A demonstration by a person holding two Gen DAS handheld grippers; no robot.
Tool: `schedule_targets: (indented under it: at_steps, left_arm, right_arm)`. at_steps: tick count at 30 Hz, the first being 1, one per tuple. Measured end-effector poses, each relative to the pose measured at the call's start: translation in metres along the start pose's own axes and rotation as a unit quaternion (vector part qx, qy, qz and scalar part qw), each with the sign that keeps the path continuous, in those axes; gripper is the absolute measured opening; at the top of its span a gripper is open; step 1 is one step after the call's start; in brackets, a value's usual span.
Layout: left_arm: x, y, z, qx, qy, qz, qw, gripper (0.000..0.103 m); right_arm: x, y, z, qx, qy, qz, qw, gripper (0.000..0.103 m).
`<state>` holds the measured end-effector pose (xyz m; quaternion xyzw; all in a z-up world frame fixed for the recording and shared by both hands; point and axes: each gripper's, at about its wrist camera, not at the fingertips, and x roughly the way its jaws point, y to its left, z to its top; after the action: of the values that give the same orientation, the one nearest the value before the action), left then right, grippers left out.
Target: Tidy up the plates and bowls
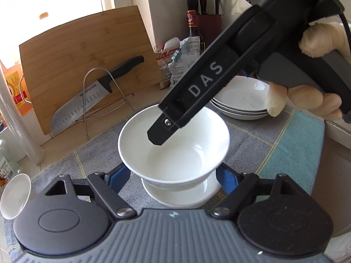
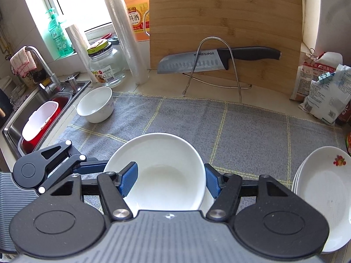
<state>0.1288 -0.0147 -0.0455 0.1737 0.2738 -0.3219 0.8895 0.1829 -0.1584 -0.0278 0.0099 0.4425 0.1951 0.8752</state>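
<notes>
A: Left wrist view: left claw (image 1: 173, 176) clamps the lower bowl (image 1: 178, 194) at six o'clock on the tabletop (image 1: 274, 135); upper bowl (image 1: 175, 140) hangs just above.
B: Right wrist view: right claw (image 2: 171, 180) pinches that upper bowl's rim.
A: Step: nesting; next, probably lower squarely, then release.

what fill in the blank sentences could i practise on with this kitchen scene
1. The ___ rests in a wire rack in front of the wooden board.
2. One finger of the right gripper dips inside the white ___ between the left gripper's fingers.
3. A spare bowl stands at the cloth's edge near the ___.

Missing words: knife; bowl; sink
</notes>
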Motion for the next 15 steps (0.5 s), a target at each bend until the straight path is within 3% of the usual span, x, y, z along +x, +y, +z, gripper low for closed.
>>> schedule_targets:
  at_steps: [15]
  left_arm:
    - [0.017, -0.001, -0.002, -0.002, 0.021, -0.011, 0.9997, 0.085]
  right_arm:
    - [0.012, -0.011, -0.010, 0.019, 0.015, 0.000, 1.000, 0.070]
